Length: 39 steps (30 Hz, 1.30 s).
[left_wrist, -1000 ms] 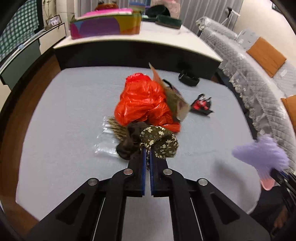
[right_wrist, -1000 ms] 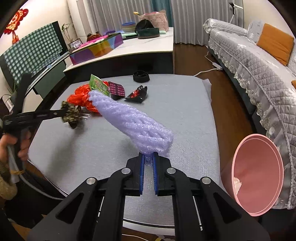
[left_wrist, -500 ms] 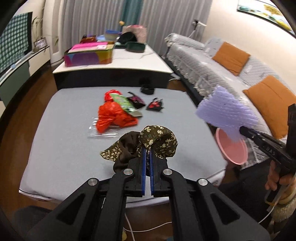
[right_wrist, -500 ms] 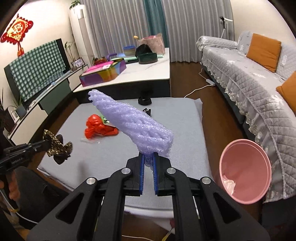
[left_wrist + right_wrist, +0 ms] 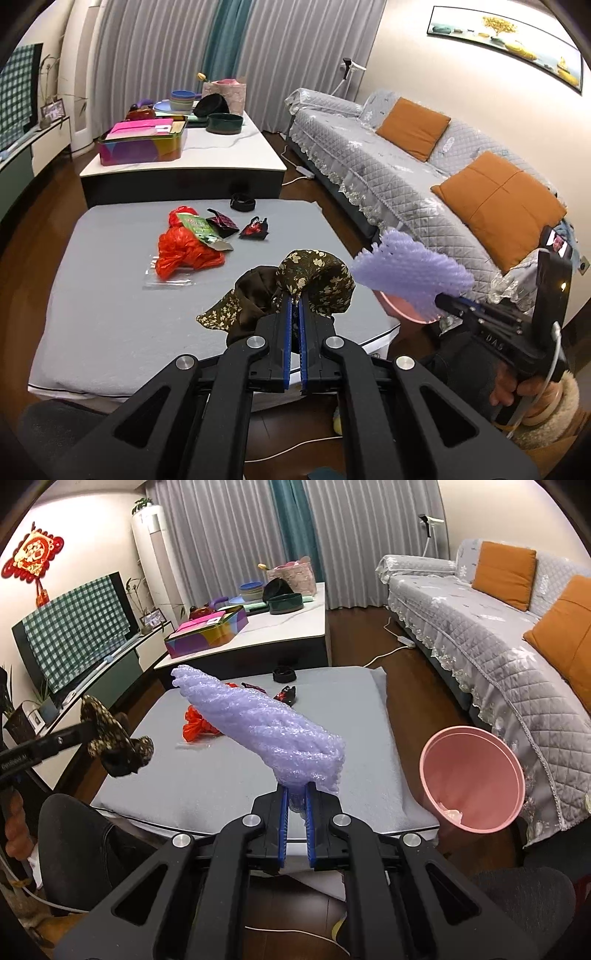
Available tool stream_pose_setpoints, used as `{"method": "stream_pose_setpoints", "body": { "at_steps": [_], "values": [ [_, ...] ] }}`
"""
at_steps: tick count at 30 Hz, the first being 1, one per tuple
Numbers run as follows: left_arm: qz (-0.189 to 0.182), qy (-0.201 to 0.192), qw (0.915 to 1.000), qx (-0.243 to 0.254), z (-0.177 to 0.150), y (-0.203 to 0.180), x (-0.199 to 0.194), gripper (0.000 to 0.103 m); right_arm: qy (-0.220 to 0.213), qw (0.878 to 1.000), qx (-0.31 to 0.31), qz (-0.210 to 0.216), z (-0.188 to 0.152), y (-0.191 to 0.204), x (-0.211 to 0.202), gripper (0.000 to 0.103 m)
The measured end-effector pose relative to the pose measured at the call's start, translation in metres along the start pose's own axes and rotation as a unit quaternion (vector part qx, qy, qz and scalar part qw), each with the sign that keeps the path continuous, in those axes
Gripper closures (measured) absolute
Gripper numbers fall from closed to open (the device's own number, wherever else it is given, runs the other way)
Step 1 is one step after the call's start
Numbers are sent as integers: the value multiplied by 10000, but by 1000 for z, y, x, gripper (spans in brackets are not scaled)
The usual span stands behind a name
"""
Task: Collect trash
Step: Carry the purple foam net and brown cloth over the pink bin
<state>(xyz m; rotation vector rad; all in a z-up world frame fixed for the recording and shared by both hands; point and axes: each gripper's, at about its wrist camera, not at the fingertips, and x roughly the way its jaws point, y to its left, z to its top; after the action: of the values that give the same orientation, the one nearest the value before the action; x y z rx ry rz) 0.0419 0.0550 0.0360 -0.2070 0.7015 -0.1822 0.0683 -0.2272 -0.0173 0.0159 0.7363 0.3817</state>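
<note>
Purple foam sleeve (image 5: 266,734) juts forward, pinched in right tongs (image 5: 295,805).

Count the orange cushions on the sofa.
2: one cushion at the sofa's far end against the backrest, another cushion nearer the camera. More may lie outside the view.

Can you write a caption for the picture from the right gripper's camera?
Right gripper holds purple foam wrap above the grey table, beside the pink bin.

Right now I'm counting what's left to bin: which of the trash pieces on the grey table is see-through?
The clear plastic wrapper, lying flat beneath the crumpled red bag. The green packet and both black-and-red wrappers are opaque.
</note>
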Motion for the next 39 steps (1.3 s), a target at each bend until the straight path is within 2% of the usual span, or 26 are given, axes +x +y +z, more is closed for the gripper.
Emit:
{"method": "stream_pose_setpoints", "body": {
  "at_steps": [8, 12, 15, 20, 26, 33, 39],
  "values": [
    [-49, -171, 9998, -32, 2, 1, -18, 100, -9, 10000, 28, 25, -1, -2, -2, 94],
    [7, -252, 9996, 150, 1, -4, -23, 100, 31, 10000, 57, 37, -1, -2, 0, 94],
    [-67, -244, 9997, 45, 2, 1, -25, 100, 78, 9999, 98, 11, -2, -4, 4, 94],
    [241, -531, 9980, -235, 21, 28, -39, 100, 124, 9998, 153, 20, -2, -8, 11, 94],
    [516, -762, 9954, -275, 39, 43, -46, 100, 223, 9995, 181, 89, -4, -9, 23, 94],
    [274, -384, 9988, -124, 39, 25, -7, 100, 209, 9994, 267, 44, 0, -20, 28, 94],
    [-160, 42, 9997, 193, 46, -13, 48, 100, 49, 9974, 588, -410, 13, -58, 28, 94]
  ]
}}
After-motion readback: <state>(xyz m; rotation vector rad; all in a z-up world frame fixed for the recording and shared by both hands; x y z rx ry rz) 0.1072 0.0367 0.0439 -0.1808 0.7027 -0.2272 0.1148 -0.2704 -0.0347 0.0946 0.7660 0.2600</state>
